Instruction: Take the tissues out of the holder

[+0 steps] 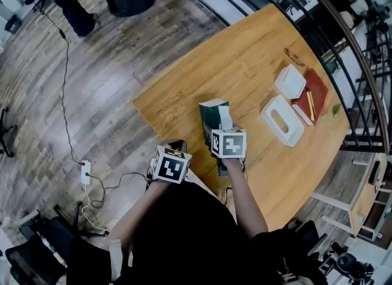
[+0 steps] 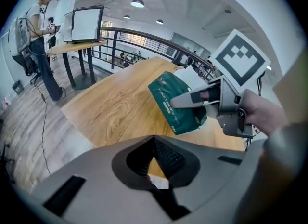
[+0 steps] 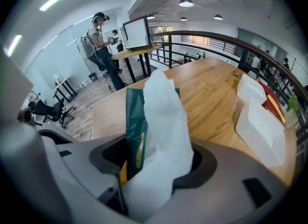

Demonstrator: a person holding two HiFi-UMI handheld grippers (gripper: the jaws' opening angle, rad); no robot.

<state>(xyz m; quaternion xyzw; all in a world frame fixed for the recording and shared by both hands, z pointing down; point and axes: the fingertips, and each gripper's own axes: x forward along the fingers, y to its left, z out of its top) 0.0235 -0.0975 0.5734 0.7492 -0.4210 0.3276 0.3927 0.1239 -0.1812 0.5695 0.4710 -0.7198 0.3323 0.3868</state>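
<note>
**Item:** pack [image 1: 211,113]. Green soft wrap, with one white tissue [image 3: 161,122] standing out of the top.

**Location:** over the table [image 1: 245,57], close to its near edge and toward the left corner, well apart from the holder. No view shows whether its base touches the wood.

**Holder** [image 1: 282,120]: white, slotted, lying near the right edge with the pack out of it. A second white part [image 1: 290,81] lies just beyond it, beside a red case [image 1: 315,91].

**Right gripper** [image 1: 219,133]: fingers closed on the pack's upper end, with wrap and tissue pinched between them.

**Left gripper** [image 2: 155,167]: at the near edge, left of the pack. The fingers are drawn together with nothing between them.

**Status (judged):** the pack is already out of the holder. The step in hand looks like carrying it clear and setting it down.

**Handling notes (judged):**
- The grip is high and includes the loose tissue. A jerk could pull that sheet free and drop the pack, so move slowly and keep the pack upright.
- Set it down on bare wood along the near edge, away from the holder parts.
- Put the base flat on the wood before easing the fingers apart.
- The wrap is soft and may slump, so the left gripper can steady its side.
</note>
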